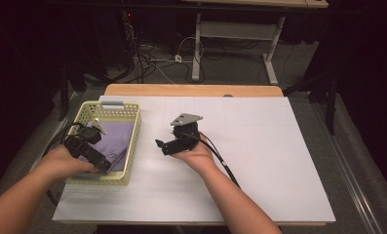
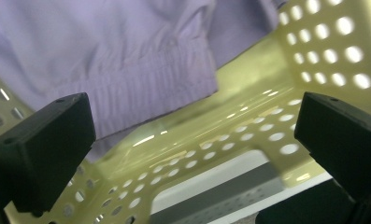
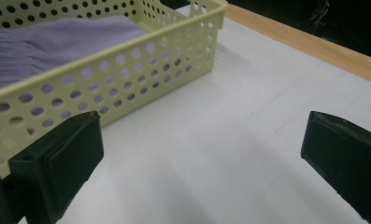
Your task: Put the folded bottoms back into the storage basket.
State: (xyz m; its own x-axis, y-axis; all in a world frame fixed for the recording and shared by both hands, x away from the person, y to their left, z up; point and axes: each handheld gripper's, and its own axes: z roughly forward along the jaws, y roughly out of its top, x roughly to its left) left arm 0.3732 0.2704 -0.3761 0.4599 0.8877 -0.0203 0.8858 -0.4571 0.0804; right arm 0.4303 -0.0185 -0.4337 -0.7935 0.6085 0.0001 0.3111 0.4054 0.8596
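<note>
A lilac cloth [image 1: 114,139] lies crumpled inside the pale yellow perforated basket [image 1: 134,127], which sits at the left part of the white surface [image 1: 259,146]. In the left gripper view the cloth [image 2: 127,51] covers the far part of the basket's floor [image 2: 248,121], with its ribbed hem toward the bare near part. The left tongs [image 1: 102,165] hang over the basket's near end, jaws wide apart and empty, just short of the cloth. The right tongs [image 1: 161,146] hover above the surface just right of the basket, jaws also spread with nothing between them, pointing toward the basket's side wall [image 3: 127,79].
</note>
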